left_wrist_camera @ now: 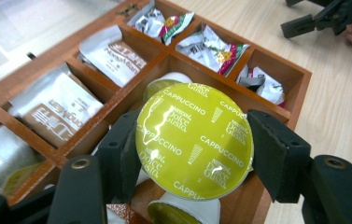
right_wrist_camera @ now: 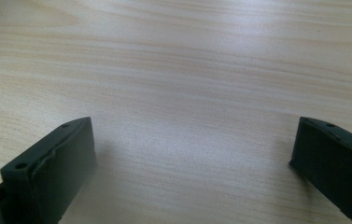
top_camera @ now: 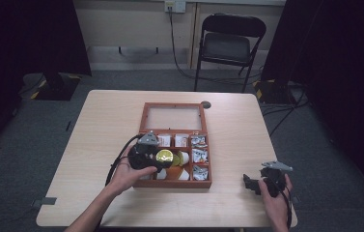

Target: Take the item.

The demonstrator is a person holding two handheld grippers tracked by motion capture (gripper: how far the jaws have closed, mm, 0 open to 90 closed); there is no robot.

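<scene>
The left tongs [left_wrist_camera: 193, 154] pinch a round green foil-lidded cappuccino capsule [left_wrist_camera: 194, 147] above the compartmented wooden box [top_camera: 207, 182], while the spread right tongs [top_camera: 253, 184] idle at four o'clock on the counter [top_camera: 237, 125].

A pale wooden table [top_camera: 107, 125] stood on grey carpet [top_camera: 35, 140]. At twelve o'clock beyond it, a black folding chair [top_camera: 228, 46] faced the beige wall [top_camera: 131, 21], under a wall socket [top_camera: 175, 6]. Dark curtains [top_camera: 30, 38] hung at ten and two o'clock. Lighting was dim.
</scene>
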